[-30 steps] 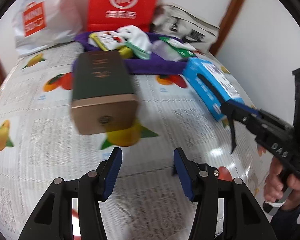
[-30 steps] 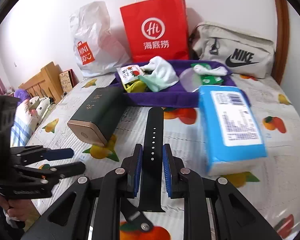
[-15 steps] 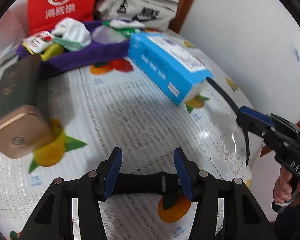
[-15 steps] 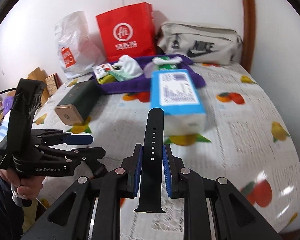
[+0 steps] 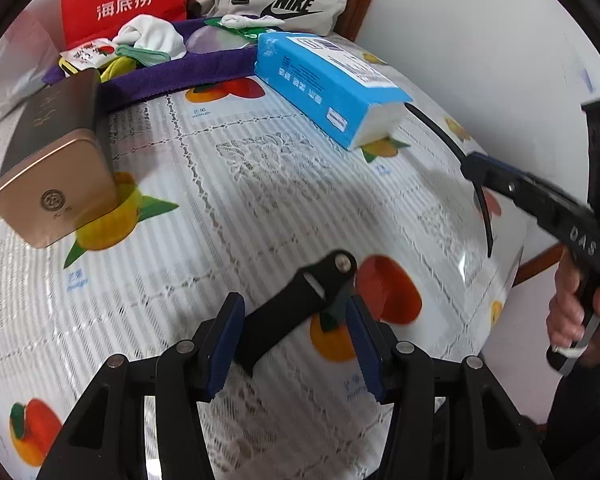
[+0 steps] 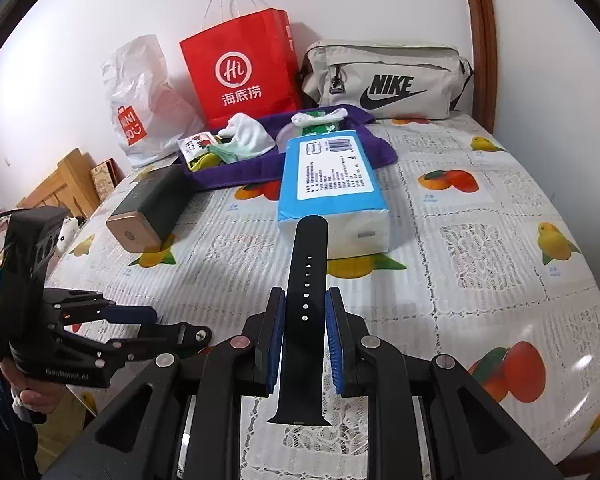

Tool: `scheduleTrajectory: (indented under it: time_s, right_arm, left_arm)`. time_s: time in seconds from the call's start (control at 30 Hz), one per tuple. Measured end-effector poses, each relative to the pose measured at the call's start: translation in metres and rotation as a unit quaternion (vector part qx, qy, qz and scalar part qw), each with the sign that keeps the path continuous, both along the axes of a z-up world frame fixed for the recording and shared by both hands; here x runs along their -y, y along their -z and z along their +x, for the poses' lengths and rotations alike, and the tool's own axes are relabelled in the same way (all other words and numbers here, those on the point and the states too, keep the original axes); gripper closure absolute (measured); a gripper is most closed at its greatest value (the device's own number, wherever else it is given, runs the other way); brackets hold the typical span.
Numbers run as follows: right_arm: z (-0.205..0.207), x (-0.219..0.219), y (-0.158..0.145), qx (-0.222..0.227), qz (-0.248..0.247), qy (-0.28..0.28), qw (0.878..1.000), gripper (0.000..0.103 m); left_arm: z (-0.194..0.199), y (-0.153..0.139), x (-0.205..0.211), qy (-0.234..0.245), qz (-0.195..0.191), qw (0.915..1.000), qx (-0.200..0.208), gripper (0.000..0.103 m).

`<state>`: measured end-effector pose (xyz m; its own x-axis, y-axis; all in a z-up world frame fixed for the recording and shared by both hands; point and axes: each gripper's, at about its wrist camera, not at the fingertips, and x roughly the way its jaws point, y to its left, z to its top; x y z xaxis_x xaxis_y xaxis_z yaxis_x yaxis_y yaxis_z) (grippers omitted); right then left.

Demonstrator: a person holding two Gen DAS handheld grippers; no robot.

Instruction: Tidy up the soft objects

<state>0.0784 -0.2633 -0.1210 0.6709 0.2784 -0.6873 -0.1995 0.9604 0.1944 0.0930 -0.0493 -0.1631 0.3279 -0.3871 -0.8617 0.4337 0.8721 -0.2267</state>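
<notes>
Tissue pack [image 6: 332, 184] ahead — right claw [image 6: 304, 332] grips strap [image 6: 305, 280]; left claw [image 5: 292, 332] half-wide over buckle strap [image 5: 296, 308].

Left hand-held gripper [image 5: 296, 334]: lower centre of the left wrist view, angled steeply down. Blue pads [image 5: 224, 340] stand apart and clear of the black strap piece lying between them. In the right wrist view it sits at lower left, gripped from below by the left hand [image 6: 32, 398].

Right hand-held gripper [image 6: 303, 340]: lower centre of its own view, pads clamped on a black strap that projects forward. In the left wrist view it enters from the right edge, right hand [image 5: 580, 316] wrapped around the handle.
</notes>
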Motion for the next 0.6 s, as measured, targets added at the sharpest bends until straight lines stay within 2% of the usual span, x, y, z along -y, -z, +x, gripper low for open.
scheduleTrajectory:
  time_s: [0.17, 0.27, 0.33, 0.4, 0.6]
  right_arm:
    - [-0.004, 0.000, -0.001, 0.003, 0.002, -0.005, 1.000, 0.083]
    - [-0.006, 0.003, -0.001, 0.005, 0.004, -0.002, 1.000, 0.083]
    - [-0.006, 0.004, -0.001, 0.004, 0.003, 0.000, 1.000, 0.083]
    - [-0.006, 0.007, 0.000, 0.003, 0.002, 0.004, 1.000, 0.083]
    - [-0.006, 0.011, 0.005, -0.003, 0.004, 0.007, 1.000, 0.083]
  left_arm:
    - [-0.005, -0.002, 0.001, 0.006, 0.014, 0.9999, 0.006, 0.053]
    - [0.000, 0.004, 0.005, 0.005, 0.057, 0.9979, 0.032, 0.053]
    - [0.001, 0.006, 0.006, 0.013, 0.065, 0.9970, 0.040, 0.054]
    - [0.000, 0.006, 0.006, 0.017, 0.060, 0.9975, 0.031, 0.054]
    - [-0.017, 0.005, 0.003, 0.035, 0.015, 0.9993, -0.001, 0.054]
